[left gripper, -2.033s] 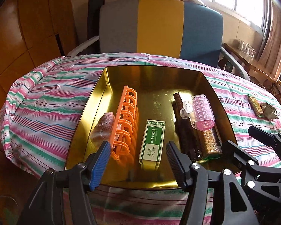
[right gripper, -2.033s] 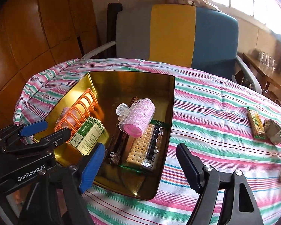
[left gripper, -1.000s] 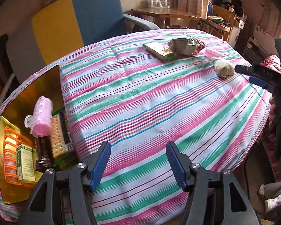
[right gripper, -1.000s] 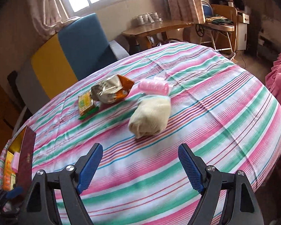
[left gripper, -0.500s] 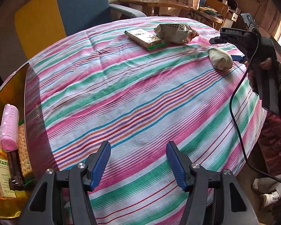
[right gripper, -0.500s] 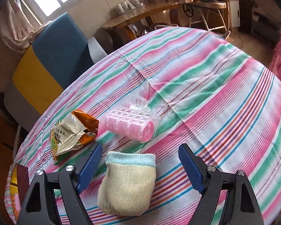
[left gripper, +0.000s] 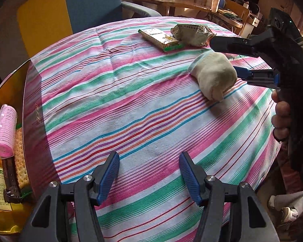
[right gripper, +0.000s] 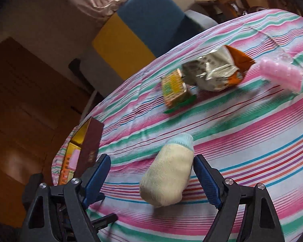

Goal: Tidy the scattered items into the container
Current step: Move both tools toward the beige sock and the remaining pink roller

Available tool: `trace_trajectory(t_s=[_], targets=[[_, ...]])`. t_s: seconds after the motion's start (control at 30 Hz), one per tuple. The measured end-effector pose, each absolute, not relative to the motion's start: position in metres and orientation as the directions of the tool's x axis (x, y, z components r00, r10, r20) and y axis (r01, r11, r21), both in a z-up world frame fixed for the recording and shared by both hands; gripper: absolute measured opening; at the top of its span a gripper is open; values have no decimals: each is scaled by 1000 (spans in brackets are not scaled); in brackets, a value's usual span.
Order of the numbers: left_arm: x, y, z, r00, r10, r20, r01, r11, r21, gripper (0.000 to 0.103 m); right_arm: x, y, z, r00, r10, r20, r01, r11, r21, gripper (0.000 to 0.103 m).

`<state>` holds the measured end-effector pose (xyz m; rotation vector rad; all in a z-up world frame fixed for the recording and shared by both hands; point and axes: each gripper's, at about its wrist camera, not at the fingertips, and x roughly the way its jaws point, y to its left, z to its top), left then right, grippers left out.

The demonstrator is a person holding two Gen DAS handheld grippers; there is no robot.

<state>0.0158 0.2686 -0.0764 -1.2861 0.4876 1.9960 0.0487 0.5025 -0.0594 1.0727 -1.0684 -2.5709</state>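
Note:
A rolled cream sock [right gripper: 168, 174] lies on the striped tablecloth between the open fingers of my right gripper [right gripper: 151, 173]; neither pad touches it. The left wrist view shows the sock [left gripper: 214, 76] with the right gripper [left gripper: 226, 58] around it. Beyond it lie a flat yellow-green snack packet [right gripper: 174, 86], a crumpled silver and orange snack bag [right gripper: 216, 72] and a pink hair roller [right gripper: 280, 74]. The gold tray [left gripper: 12, 84] at the left holds a pink roller [left gripper: 6, 129], crackers and a green box. My left gripper [left gripper: 149, 173] is open and empty above bare cloth.
A yellow and blue armchair [left gripper: 70, 10] stands behind the round table. A wooden side table [left gripper: 181, 2] with cups is at the back right. The table's edge drops off at the right, near the person's hand [left gripper: 280, 119].
Both grippers left the tray and swung right across the table. My right gripper came down over the sock, which now lies between its open fingers. My left gripper moved closer to the scattered items.

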Motion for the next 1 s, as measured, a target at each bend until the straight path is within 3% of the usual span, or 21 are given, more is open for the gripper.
trace_trajectory(t_s=[0.13, 0.4, 0.53, 0.6, 0.67, 0.77, 1.0], targets=[[13, 272, -70, -241, 392, -888, -733, -673, -98, 63, 60, 495, -49, -723, -379, -578, -118, -756, 644, 86], [4, 291, -50, -249, 456, -855, -752, -647, -126, 63, 64, 581, -26, -680, 47, -732, -404, -857, 319, 90], [-9, 303, -38, -294, 466, -834, -753, -650, -98, 63, 31, 626, -24, -627, 155, -763, -460, -864, 202, 90], [-18, 310, -33, -315, 470, -825, -749, -656, -87, 63, 12, 640, -27, -578, 204, -790, -469, -875, 118, 85], [-27, 318, -30, -328, 470, -819, -749, -658, -78, 63, -1, 653, -33, -537, 212, -817, -468, -880, 78, 79], [-41, 332, -32, -333, 460, -823, -751, -657, -63, 63, -11, 669, -47, -505, 143, -851, -466, -875, 129, 77], [-57, 363, -52, -276, 421, -864, -750, -656, -80, 63, 10, 659, -54, -550, 57, -833, -443, -866, 234, 69]])
